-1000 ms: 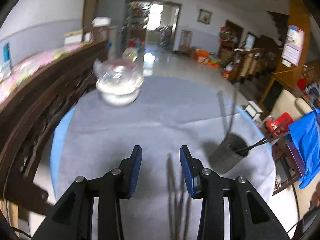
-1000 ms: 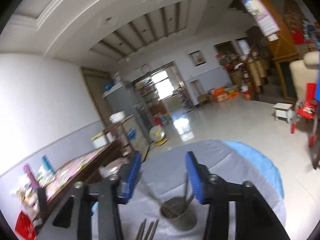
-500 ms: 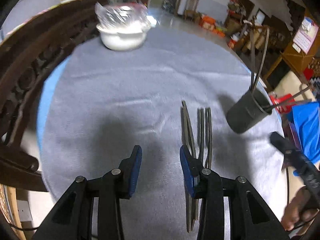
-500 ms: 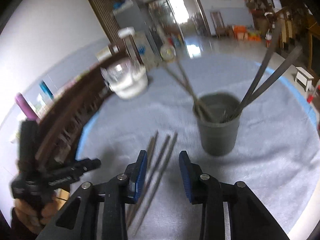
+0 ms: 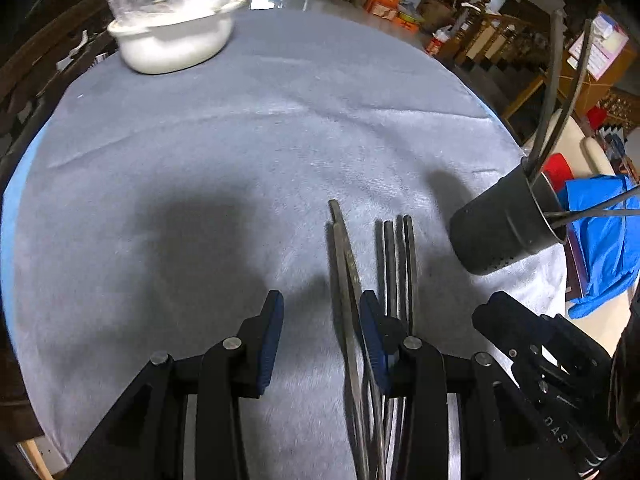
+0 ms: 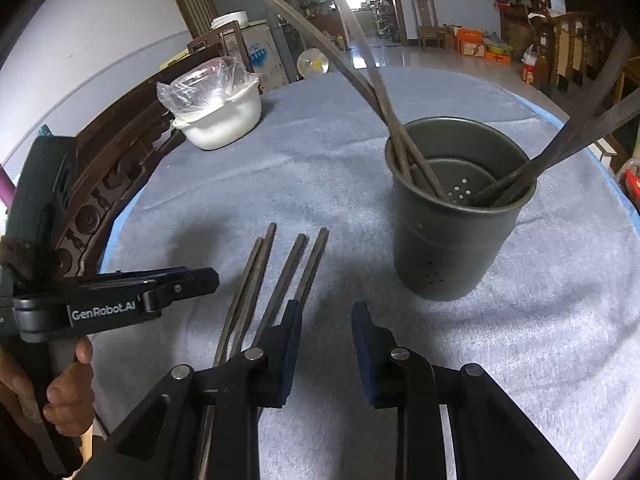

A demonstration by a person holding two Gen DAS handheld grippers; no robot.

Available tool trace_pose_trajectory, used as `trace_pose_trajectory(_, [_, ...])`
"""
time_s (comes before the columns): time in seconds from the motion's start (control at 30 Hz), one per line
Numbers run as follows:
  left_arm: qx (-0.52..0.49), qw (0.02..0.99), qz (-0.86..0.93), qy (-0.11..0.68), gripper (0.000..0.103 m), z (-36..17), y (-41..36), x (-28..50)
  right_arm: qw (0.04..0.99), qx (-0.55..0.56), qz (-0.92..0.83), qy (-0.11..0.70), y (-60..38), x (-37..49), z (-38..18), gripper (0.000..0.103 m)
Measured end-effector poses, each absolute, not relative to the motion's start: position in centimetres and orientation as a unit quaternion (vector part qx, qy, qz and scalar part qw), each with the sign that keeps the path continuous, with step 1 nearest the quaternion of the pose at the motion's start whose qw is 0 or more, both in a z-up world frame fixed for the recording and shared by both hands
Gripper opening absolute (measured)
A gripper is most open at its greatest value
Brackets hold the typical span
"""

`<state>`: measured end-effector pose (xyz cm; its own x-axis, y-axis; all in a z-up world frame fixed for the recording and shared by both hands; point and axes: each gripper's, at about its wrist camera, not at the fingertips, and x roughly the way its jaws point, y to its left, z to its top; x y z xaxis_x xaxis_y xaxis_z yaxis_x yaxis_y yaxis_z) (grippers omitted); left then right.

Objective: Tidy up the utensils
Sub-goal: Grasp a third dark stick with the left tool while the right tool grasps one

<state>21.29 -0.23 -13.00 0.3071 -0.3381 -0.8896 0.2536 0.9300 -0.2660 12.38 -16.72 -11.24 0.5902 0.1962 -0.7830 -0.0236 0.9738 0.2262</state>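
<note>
1. While several long dark metal chopsticks (image 6: 404,136) already stand leaning in the dark grey perforated metal holder cup (image 6: 456,232), you have four more thin dark metal sticks (image 6: 280,276) lying flat on the grey towel-covered round bench (image 6: 540,340), so I judge the job partly done.
2. In the right wrist view those loose sticks lie side by side just left of the cup and near you, their far ends fanned slightly apart; none touches the cup.
3. Your right gripper (image 6: 324,344) hangs above the bench with its blue-padded jaws apart and nothing between them; its left finger overlaps the rightmost stick in the view, and I cannot tell whether they touch.
4. Your left gripper (image 5: 320,336) is spread wide and empty too, with the loose sticks passing by its right finger (image 5: 370,332).
5. What remains, by my reading: pick up each loose stick and stand it in the cup, which sits at the right side of the bench.
6. The white bowl covered with clear plastic film (image 6: 218,116) sits far left, well apart from the work.
</note>
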Motion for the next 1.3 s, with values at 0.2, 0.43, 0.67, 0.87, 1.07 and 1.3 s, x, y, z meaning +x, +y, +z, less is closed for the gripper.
trace_pose_trajectory(0.2, [-0.038, 0.795, -0.19, 0.575, 0.04, -14.6, -1.0, 22.5, 0.889, 0.089, 0.059, 0.445, -17.1, 12.6, -11.0, 0.029])
trace_pose_trajectory(0.43, [-0.03, 0.793, -0.193, 0.577, 0.039, -15.4, -0.9, 23.0, 0.886, 0.082, 0.065, 0.452, -16.2, 13.6, -11.3, 0.029])
trace_pose_trajectory(0.67, [-0.02, 0.792, -0.197, 0.578, 0.033, -15.5, 1.0, 22.8, 0.88, 0.059, 0.061, 0.467, -13.9, 15.6, -11.9, 0.029])
trace_pose_trajectory(0.87, [-0.037, 0.786, -0.197, 0.585, 0.033, -15.5, 2.5, 23.6, 0.868, 0.055, 0.031, 0.493, -12.9, 18.1, -13.0, 0.029])
trace_pose_trajectory(1.07, [-0.074, 0.768, -0.173, 0.612, 0.033, -15.6, 3.2, 25.1, 0.843, 0.042, -0.003, 0.537, -12.4, 20.6, -14.8, 0.029])
trace_pose_trajectory(1.3, [-0.081, 0.757, -0.127, 0.635, 0.028, -15.7, 2.1, 27.0, 0.842, 0.026, -0.012, 0.539, -12.2, 21.9, -14.9, 0.01])
